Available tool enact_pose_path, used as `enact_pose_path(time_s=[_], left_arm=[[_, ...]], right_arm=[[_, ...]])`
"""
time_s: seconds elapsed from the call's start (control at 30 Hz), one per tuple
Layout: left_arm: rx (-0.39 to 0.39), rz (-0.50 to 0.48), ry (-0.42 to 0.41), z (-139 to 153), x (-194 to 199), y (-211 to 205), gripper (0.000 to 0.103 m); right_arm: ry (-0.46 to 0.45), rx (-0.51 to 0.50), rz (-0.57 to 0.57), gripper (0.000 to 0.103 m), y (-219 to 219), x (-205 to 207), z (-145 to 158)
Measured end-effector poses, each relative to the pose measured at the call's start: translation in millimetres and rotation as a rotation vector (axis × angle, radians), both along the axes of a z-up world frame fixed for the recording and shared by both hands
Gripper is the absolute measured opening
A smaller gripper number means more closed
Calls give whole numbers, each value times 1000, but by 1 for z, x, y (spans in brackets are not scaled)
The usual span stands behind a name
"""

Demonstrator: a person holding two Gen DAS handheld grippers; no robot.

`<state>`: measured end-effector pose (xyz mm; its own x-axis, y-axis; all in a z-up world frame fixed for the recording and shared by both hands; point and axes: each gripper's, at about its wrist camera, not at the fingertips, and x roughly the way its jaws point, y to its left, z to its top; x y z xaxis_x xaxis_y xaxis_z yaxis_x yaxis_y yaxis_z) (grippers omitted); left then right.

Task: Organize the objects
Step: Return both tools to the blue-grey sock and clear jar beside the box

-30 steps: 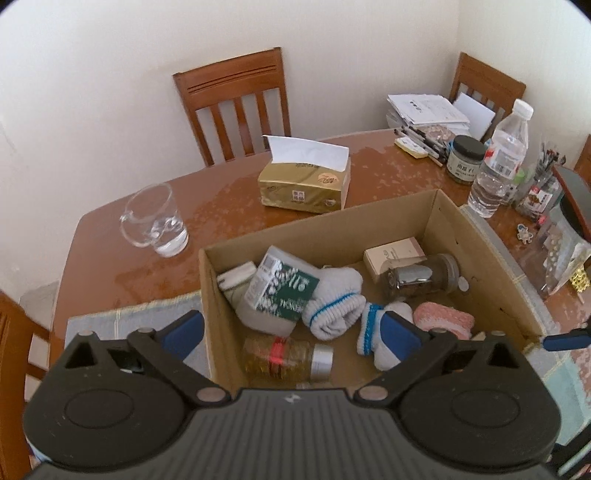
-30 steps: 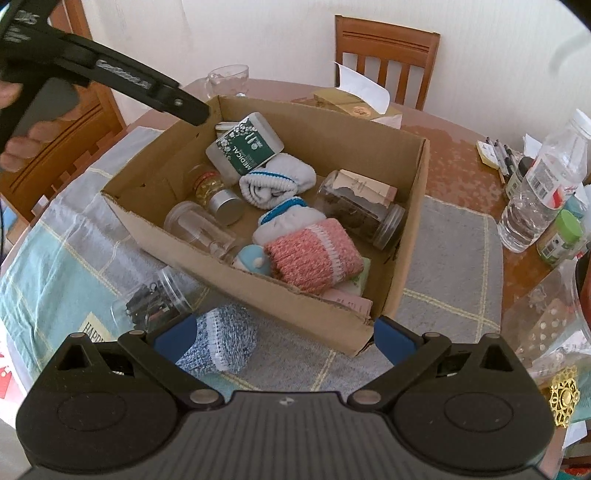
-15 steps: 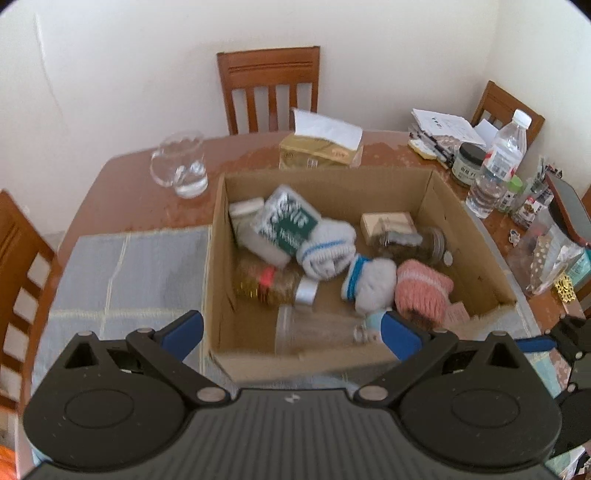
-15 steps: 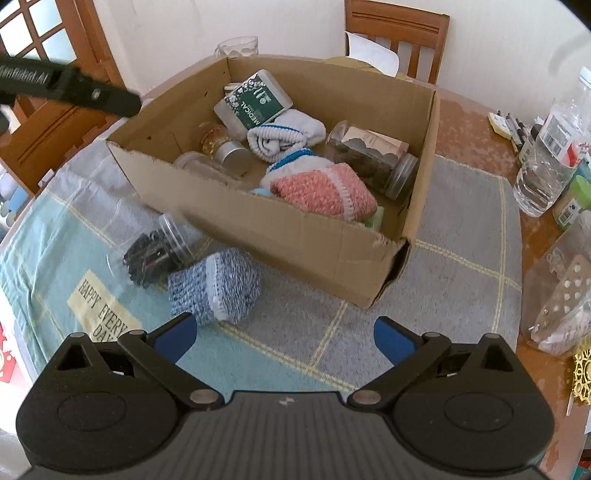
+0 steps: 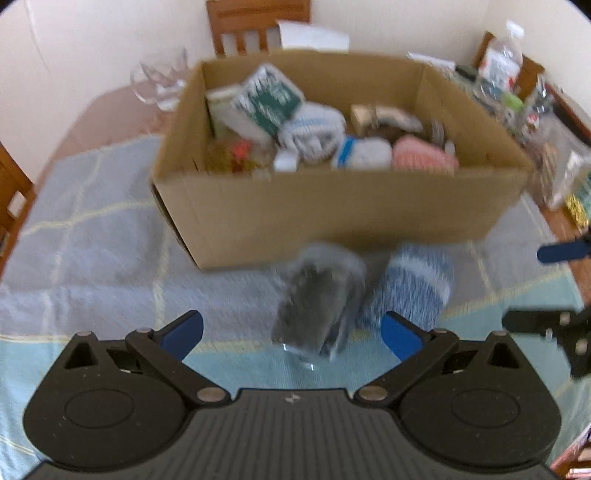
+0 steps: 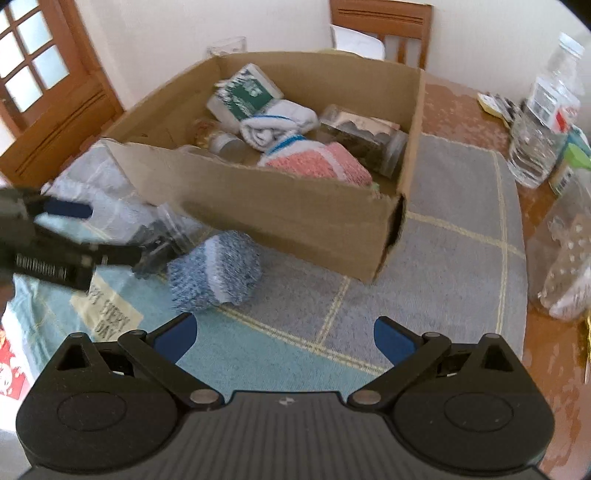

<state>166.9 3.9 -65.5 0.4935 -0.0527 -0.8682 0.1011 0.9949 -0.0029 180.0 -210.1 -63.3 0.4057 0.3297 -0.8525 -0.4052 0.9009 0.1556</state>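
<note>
Fingers of the left gripper [image 5: 291,332] spread wide, holding nothing; between their blue pads and just beyond them lies a clear plastic jar [image 5: 319,299] with dark contents, on its side on the placemat [image 5: 110,258]. Image blurred; contact with either pad cannot be told, though the jar looks apart from both. Jar's long axis runs roughly near-to-far, tilted slightly to the right at the far end, so it lies along the fingers rather than across them.

Right gripper [image 6: 282,338] likewise spread and empty, over bare mat. Blue-and-white knitted sock roll [image 6: 216,273] lies ahead of it and to its left, just beside the jar on the jar's right.

Judgement: left gripper is the nearer one to the jar, already straddling it; right gripper is the nearer one to the sock roll. Closing across the jar's width looks feasible with little re-aiming.

Behind both items, touching or nearly so: cardboard box [image 5: 332,218], open-topped, already holding a pink knitted roll [image 5: 421,158], white socks [image 5: 364,153], a green-labelled pack [image 5: 269,98] and other jars. Likely destination.

Farther out: water glass [image 5: 159,85] far left, water bottle [image 6: 546,122] right, wooden chair [image 6: 380,22] beyond the table.
</note>
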Motion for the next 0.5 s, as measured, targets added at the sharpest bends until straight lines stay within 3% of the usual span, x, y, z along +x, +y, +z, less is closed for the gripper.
enact_pose_path(time_s=[0.3,0.5], left_arm=[[-2,-71,36,-30,1,13,102],[-14,-86,52,-34,3,37,102]], right_arm=[[32,30,-42,103,28,-2,-17],[24,-34,-1,103,58,-6,-29]])
